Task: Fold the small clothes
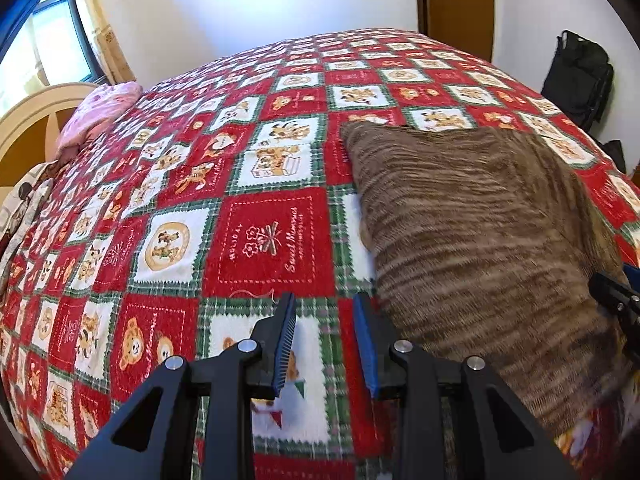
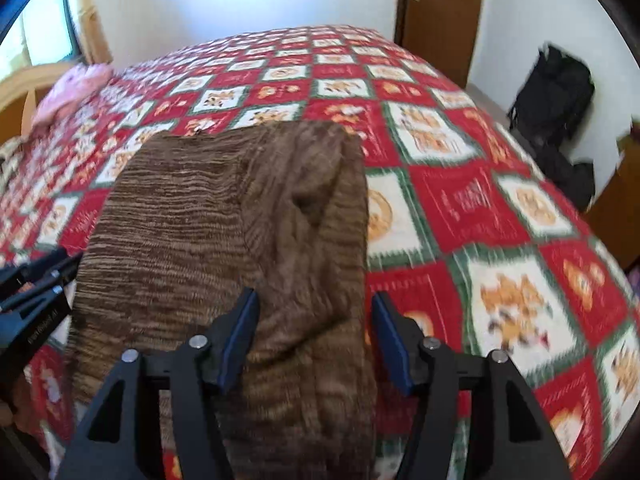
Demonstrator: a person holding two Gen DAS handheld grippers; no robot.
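One brown knit (image 2: 224, 240) lies folded on my bed's quilt (image 2: 460, 208)

My right gripper (image 2: 316, 340) hovers over the knit's right edge with its jaws apart and nothing pressed between them; the folded-over flap runs under them. My left gripper (image 1: 325, 344) sits just left of the knit above bare quilt, jaws a little apart and empty. Each gripper shows at the edge of the other's view. Farther out, a pink pillow (image 1: 100, 112) rests by the headboard (image 1: 28, 120) near the window (image 1: 52, 40), a brown door (image 1: 460, 4) stands behind the bed, and black bags (image 2: 556, 120) lean against the white wall
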